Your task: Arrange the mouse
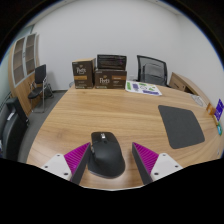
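Observation:
A black computer mouse (105, 155) rests on the wooden table (90, 115), between my two fingers and nearer the left one. My gripper (112, 160) is open: the left purple pad (77, 156) lies close to the mouse's side, while a clear gap separates the mouse from the right purple pad (149, 157). A dark grey mouse mat (181, 126) lies on the table ahead and to the right of the fingers.
Two cardboard boxes (100, 72) stand at the table's far edge, with papers (142, 88) beside them. Black office chairs (152, 68) stand behind the table and one chair (40, 80) at the left. A blue object (219, 108) sits past the mat.

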Tool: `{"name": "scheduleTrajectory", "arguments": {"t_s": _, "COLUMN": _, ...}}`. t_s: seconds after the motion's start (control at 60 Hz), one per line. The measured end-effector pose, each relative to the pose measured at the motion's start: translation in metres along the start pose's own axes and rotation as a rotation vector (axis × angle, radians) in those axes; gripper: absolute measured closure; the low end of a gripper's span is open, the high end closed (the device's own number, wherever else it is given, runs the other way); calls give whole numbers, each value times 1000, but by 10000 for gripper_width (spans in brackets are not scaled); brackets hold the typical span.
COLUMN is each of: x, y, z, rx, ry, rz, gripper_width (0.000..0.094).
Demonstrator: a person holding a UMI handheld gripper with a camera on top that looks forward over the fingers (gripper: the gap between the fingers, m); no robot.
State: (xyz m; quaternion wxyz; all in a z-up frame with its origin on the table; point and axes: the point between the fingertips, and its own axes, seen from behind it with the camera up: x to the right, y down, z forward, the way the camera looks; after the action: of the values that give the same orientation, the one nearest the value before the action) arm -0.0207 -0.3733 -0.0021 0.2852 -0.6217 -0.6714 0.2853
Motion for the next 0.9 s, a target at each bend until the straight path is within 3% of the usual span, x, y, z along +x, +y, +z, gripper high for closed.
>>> {"name": "scheduleTrajectory", "arguments": {"t_s": 0.117, "x": 2, "y": -6, "z": 11, "rx": -2, "ry": -17, "rz": 32, "gripper_width": 152}}
{"name": "scheduleTrajectory", "arguments": {"t_s": 0.25, "x": 5, "y": -10, "z": 16, "rx": -5, "ry": -22, "rz": 51, "gripper_width": 391}}
{"name": "scheduleTrajectory", "arguments": {"t_s": 0.467, "x": 2, "y": -9, "z": 16, "rx": -34, "ry": -53, "rz": 46, "gripper_width": 502}}
{"name": "scheduleTrajectory", "arguments": {"t_s": 0.483, "x": 1, "y": -10, "z": 16, "rx": -34, "ry": -57, "rz": 43, "gripper_width": 566}}
{"name": "scheduleTrajectory", "arguments": {"t_s": 0.9, "x": 9, "y": -7, "z": 7, "rx": -44, "ry": -40, "rz": 97, "gripper_width": 614}}
